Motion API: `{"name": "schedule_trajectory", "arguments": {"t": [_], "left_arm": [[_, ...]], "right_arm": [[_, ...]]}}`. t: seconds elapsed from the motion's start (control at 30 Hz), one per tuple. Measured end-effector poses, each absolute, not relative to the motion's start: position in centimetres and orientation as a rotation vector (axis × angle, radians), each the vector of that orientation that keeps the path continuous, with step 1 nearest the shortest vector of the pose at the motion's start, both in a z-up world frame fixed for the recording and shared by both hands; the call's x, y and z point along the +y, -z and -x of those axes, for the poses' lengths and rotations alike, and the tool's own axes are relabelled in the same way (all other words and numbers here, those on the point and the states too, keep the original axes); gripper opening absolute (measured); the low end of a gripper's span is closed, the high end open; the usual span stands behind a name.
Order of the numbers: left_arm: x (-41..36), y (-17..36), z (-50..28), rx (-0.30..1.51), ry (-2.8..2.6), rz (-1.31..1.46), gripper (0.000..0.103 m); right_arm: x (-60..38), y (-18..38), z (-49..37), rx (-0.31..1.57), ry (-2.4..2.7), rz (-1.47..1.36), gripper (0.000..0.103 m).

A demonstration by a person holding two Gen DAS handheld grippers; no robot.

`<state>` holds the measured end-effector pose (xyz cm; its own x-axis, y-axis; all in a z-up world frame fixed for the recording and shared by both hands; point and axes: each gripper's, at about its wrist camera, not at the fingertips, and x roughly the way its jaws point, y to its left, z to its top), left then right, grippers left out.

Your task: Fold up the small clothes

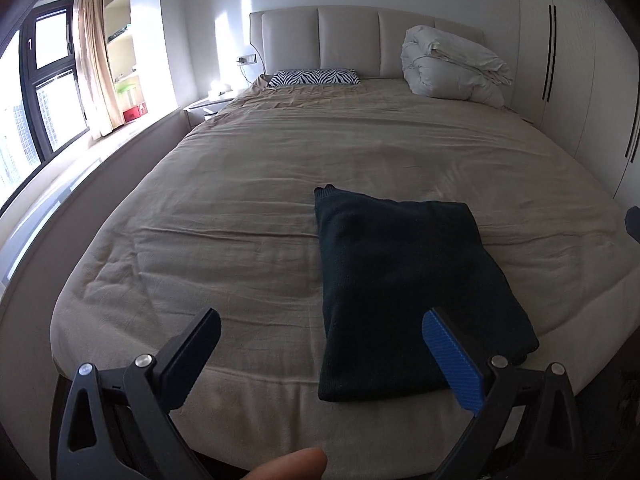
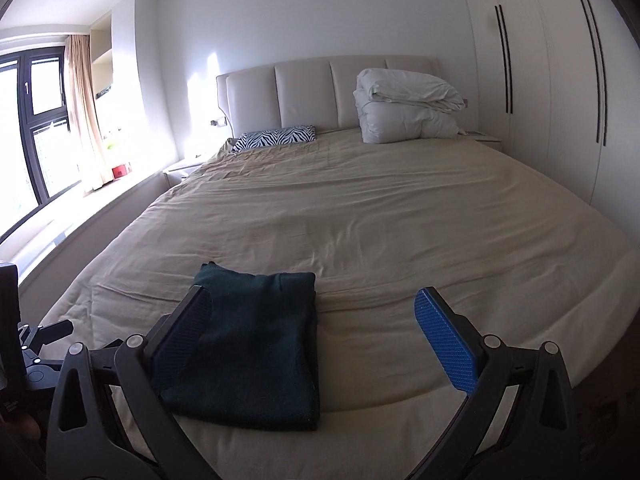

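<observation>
Two claws, both spread wide, nothing between fingers. Dark green folded garment (image 1: 404, 292) lies flat on beige bed sheet (image 1: 240, 208) near foot edge. Left gripper (image 1: 320, 356) hovers before it; garment at 1 o'clock, near corner behind blue pad. Right gripper (image 2: 312, 328): garment (image 2: 256, 344) at 11 o'clock, left finger overlapping its edge.

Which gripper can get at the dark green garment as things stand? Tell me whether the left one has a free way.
Probably yes. The left gripper is open, and the folded dark green garment lies on the bed just ahead, with nothing between them.
</observation>
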<state>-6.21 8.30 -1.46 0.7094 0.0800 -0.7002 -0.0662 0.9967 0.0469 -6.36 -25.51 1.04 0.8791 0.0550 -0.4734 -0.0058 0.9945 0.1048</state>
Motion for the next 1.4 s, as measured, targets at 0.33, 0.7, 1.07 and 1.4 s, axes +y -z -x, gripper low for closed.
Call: {"name": "schedule_trajectory", "arguments": {"t": [0.33, 0.7, 1.07, 1.4], "left_arm": [[9.2, 4.0, 5.1, 0.874, -0.077, 0.012, 0.103], [9.5, 4.9, 4.8, 0.911, -0.072, 0.034, 0.103], [9.7, 5.0, 4.8, 0.907, -0.08, 0.036, 0.103], [9.8, 4.9, 4.7, 0.913, -0.079, 0.037, 0.103]], "right_arm": [[-24.7, 5.6, 2.8, 0.76, 0.034, -0.068, 0.103], [-23.9, 7.5, 2.0, 0.835, 0.033, -0.053, 0.103], [-23.3, 8.0, 2.0, 0.853, 0.029, -0.054, 0.103], [-23.2, 8.0, 2.1, 0.854, 0.027, -0.06, 0.103]]}}
